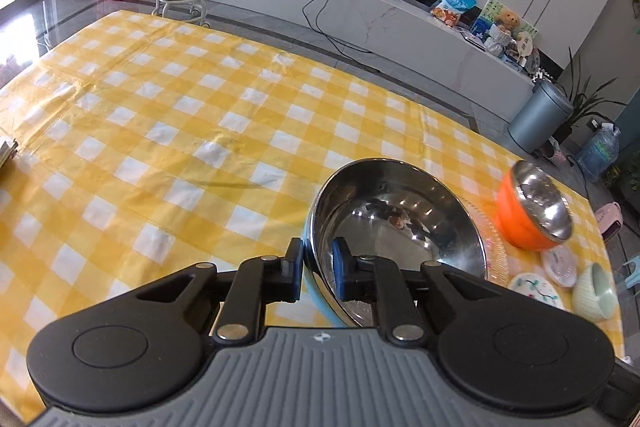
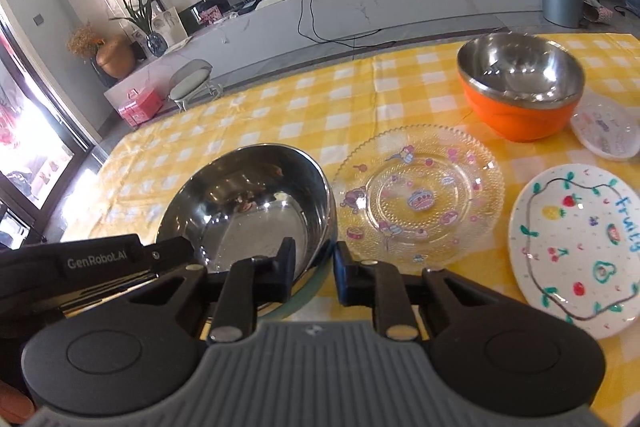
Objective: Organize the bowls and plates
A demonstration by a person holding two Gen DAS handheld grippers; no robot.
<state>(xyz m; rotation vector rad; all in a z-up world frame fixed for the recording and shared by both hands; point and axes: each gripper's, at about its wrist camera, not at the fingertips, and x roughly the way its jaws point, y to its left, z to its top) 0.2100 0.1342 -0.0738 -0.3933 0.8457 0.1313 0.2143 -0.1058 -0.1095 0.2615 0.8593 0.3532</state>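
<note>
Large steel bowl [image 1: 400,223] with a pale blue outer shell sits on the yellow-and-white checked tablecloth [image 1: 180,115], near the table's front edge, and both tools have it by the rim. Left gripper [image 1: 318,269]: jaws narrowed to a small gap, the bowl's near-left rim passing between them, one pad on the blue outside wall and the other inside against the steel; pads appear pressed on the wall. Right gripper [image 2: 315,273]: jaws likewise drawn close, straddling the bowl's [image 2: 248,211] near-right rim, one finger inside the bowl and one outside; contact looks firm, though the outer pad's face is partly hidden by the rim. In the right wrist view part of the left tool's black body lies low at the left, against the bowl's near side. Bowl appears level or slightly tilted; cannot tell whether its base is on the cloth. Just right of the bowl lies a clear glass plate [image 2: 420,195] with cartoon prints, its edge close to the bowl's wall. Beyond it stands an orange bowl [image 2: 520,83] with a steel lining. A white plate with painted fruit [image 2: 576,247] lies at the right, and a small clear dish [image 2: 608,131] beside the orange bowl.
</note>
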